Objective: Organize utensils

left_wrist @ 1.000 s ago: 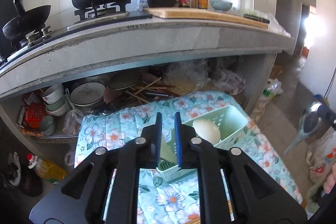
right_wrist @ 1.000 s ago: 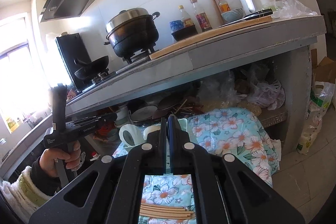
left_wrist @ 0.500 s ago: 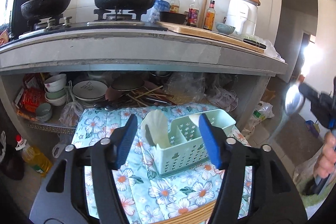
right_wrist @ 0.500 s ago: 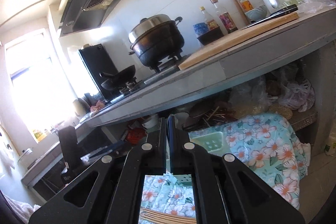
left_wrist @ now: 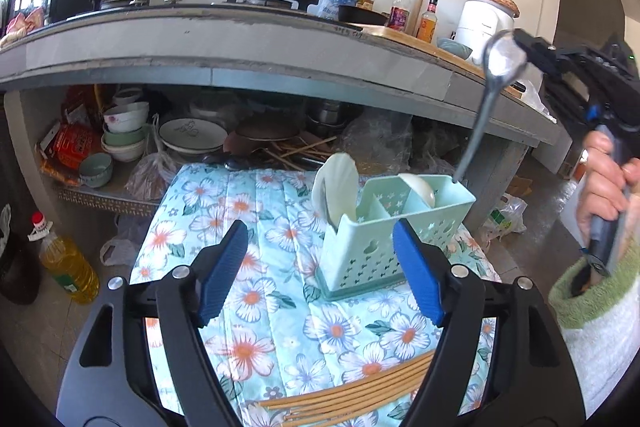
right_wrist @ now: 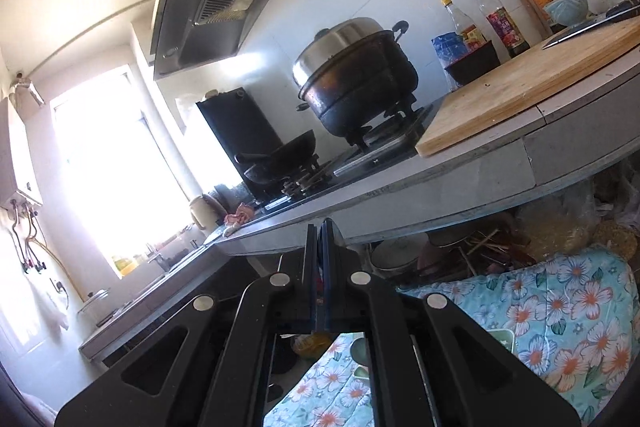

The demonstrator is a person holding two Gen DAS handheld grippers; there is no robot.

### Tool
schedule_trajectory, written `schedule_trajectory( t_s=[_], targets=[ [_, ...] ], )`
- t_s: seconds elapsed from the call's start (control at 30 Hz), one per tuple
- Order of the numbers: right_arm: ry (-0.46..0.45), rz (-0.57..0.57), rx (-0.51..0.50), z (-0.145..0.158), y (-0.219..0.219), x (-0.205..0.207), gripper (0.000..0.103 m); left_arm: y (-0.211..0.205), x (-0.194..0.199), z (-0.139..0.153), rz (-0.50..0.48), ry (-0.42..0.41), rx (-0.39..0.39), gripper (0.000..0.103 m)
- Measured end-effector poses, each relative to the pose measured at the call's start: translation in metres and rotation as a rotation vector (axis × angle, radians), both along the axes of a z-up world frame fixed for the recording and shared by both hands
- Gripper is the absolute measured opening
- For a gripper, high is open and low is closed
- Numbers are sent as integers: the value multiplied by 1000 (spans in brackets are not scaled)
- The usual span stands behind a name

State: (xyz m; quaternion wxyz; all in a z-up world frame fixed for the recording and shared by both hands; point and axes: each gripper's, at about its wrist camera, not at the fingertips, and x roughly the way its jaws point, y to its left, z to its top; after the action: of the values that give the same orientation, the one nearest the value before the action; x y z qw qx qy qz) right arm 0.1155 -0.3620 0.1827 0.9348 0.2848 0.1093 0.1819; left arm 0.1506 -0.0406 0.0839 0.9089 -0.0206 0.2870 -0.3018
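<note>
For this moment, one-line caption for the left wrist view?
Left tool opening over floral cloth; right tool carries a metal spoon toward the green utensil caddy.

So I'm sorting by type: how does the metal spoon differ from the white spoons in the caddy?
The metal spoon is grey steel, the white spoons pale. It hangs bowl-up from the right gripper, handle tip at the caddy rim; they already stand inside. All are bowl-up.

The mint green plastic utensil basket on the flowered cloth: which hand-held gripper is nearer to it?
Left. The left hand-held gripper, empty and opening, sits just before the mint green plastic utensil basket. The right hand-held gripper holds a metal spoon above it.
</note>
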Motion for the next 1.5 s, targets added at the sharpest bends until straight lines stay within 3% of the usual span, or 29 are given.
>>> schedule_trajectory(
  t_s=[0.17, 0.27, 0.43, 0.57, 0.7, 0.87, 1.17, 1.33, 1.37, 1.5],
  targets=[
    [90, -38, -20, -49, -10, 22, 2, 8, -1, -15, 3, 38, -5, 71],
    [204, -86, -52, -86, -16, 28, 3, 9, -1, -22, 5, 52, -1, 71],
    [258, -153, -142, -102, -11, 12, 6, -1, 7, -29, 25, 46, -8, 71],
    [244, -225, -217, -95, -4, -4, 34, -17, 18, -33, 90, 1, 0, 71],
    [224, -257, -339, -83, 15, -12, 53, -28, 29, -35, 131, 11, -30, 71],
    [268, -202, -553, -90, 53, 7, 65, -46, 36, -30, 167, -47, -16, 71],
    [364, -203, -802, -117, 89, 49, 65, -73, 62, -38, 214, -82, 90, 71],
    [374, -301, -786, -117, 83, 54, 65, -72, 74, -49, 230, -41, 104, 71],
    [373, -329, -772, -116, 80, 53, 62, -70, 76, -49, 232, -39, 99, 71],
    [354, -438, -712, -110, 64, 40, 36, -69, 80, -53, 232, -22, 116, 71]
  ],
)
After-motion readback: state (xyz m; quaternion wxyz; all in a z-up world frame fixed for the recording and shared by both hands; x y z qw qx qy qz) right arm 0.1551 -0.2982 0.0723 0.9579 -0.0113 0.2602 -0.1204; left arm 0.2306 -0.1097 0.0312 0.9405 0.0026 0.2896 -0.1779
